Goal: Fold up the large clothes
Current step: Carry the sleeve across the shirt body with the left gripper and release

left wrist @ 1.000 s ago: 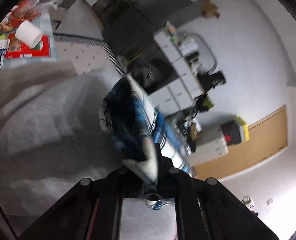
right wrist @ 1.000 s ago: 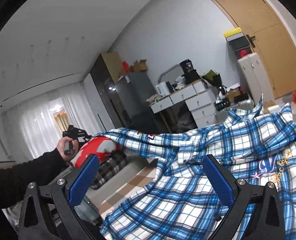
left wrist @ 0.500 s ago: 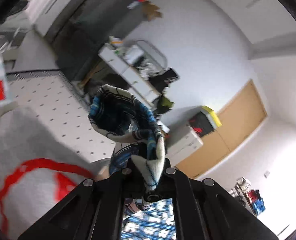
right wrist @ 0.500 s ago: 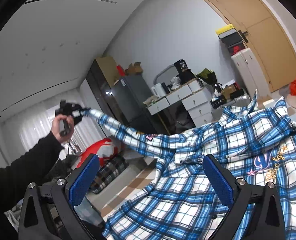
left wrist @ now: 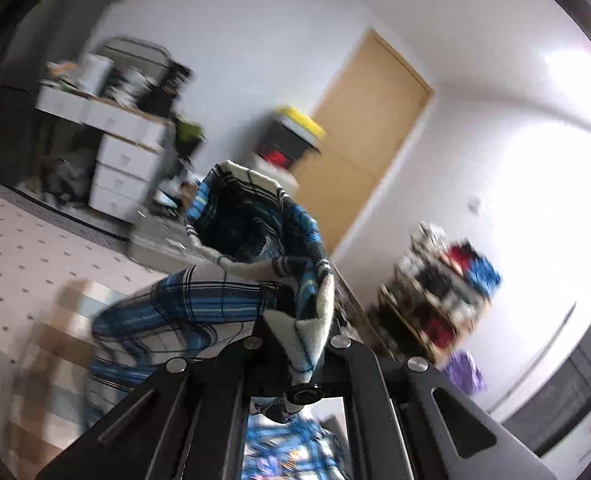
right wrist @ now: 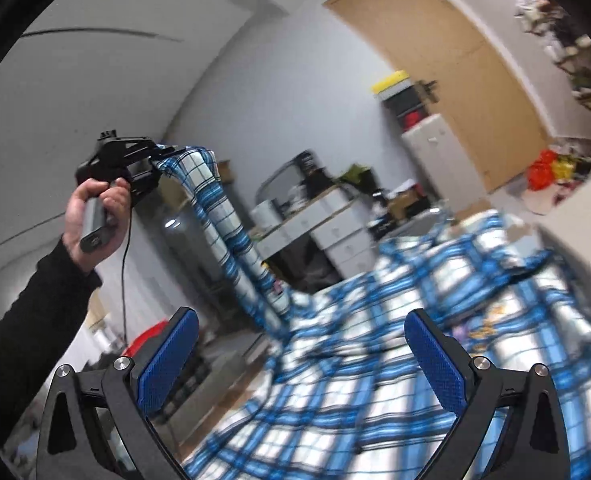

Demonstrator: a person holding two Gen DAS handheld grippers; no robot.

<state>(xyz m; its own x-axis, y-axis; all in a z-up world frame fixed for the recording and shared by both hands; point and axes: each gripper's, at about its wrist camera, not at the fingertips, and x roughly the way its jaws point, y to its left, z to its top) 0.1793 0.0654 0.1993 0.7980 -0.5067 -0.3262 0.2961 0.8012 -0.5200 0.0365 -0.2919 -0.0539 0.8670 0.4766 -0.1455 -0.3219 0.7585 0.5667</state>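
1. The left gripper (left wrist: 295, 344) pinches a sleeve cuff of the blue plaid shirt (right wrist: 395, 360), raised at the upper left of the right wrist view.
2. The right gripper (right wrist: 301, 360) is spread wide, holding nothing.
3. The shirt body fills that view's lower right.

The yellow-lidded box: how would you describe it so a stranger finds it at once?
Start at the tan wooden door. Just left of it stands a white cabinet, and stacked on top sits the dark box with a yellow lid. No other thing near that door has a yellow top.
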